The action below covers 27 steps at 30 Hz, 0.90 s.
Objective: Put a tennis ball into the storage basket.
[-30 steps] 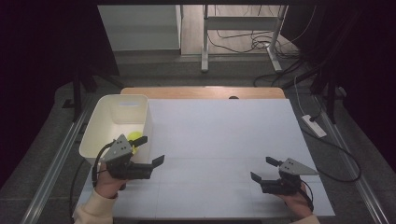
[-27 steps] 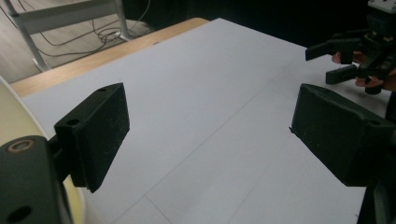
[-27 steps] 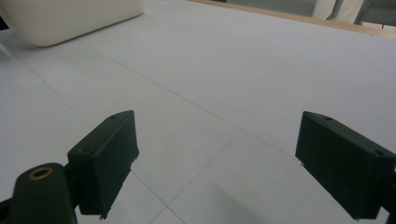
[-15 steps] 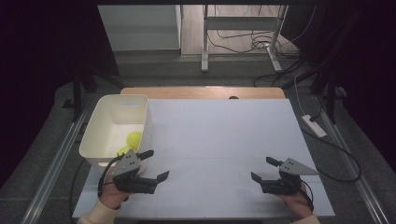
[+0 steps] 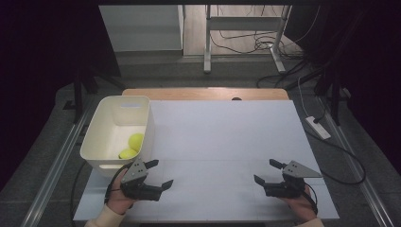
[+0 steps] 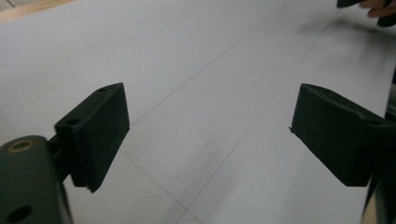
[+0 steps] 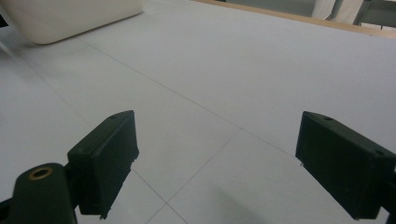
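Fingers of the left gripper (image 5: 159,174) are spread wide with nothing between them; in the left gripper view its 2 black pads (image 6: 95,133) hang over bare white surface. The right gripper (image 5: 269,172) is likewise spread and empty, and the right gripper view shows its 2 black pads (image 7: 105,154) wide apart above the same surface.

Nearest the left fingertips, just up and to their left in the high view, stands the white rectangular plastic bin (image 5: 97,142), its near short wall close to the gripper body but not touching the fingers. It has rounded corners, tall smooth walls and an open top. Inside it, toward the near end, lie 2 yellow-green round balls (image 5: 132,145), touching or nearly touching each other; the bin's right wall stands between them and the left fingers. In the right gripper view a corner of the bin (image 7: 70,16) shows well beyond the left-hand pad.

Both grippers rest low over the white tabletop sheet (image 5: 222,137), marked by thin seam lines that pass beneath the fingers in each gripper view. Well apart from each other, the 2 grippers point inward, with bare sheet between their fingertips. Far beyond the fingers, a wooden table edge (image 5: 203,93) borders the sheet. Off the table, beyond and to the right of the right fingers, a white power strip (image 5: 318,127) lies on the grey floor.
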{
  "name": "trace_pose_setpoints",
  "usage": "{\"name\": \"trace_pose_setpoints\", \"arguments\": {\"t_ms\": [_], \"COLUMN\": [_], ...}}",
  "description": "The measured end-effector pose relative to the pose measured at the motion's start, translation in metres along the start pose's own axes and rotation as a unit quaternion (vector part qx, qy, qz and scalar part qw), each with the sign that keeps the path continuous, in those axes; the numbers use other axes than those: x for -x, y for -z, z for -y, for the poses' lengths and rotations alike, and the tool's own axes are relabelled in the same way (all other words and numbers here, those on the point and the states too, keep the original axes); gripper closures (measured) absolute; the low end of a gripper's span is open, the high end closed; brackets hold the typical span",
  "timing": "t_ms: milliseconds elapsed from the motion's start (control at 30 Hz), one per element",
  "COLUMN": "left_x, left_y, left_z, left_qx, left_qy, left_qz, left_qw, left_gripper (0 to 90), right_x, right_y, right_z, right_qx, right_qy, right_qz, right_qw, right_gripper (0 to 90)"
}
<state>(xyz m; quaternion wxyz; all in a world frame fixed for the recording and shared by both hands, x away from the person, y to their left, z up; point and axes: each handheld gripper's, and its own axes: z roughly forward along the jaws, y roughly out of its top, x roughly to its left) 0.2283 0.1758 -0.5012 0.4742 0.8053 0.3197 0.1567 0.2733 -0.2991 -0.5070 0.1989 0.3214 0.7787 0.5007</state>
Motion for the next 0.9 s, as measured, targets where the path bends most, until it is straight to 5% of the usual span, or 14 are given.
{"name": "trace_pose_setpoints", "arguments": {"t_ms": [433,900], "left_x": [0.001,0.002], "left_y": [-0.008,-0.009], "left_z": [0.022,0.02], "left_qx": [-0.017,-0.016], "left_qy": [0.012,0.009], "left_qz": [0.01,0.01], "left_qw": [0.9997,0.9998], "left_gripper": [12.0,11.9], "right_x": [-0.002,-0.002], "right_y": [0.0,0.001], "right_z": [0.0,0.001], "right_qx": [-0.001,0.006], "right_qy": [0.005,0.008], "right_qz": [-0.006,-0.016], "right_qw": [1.0,0.9998], "right_gripper": [13.0,12.9]}}
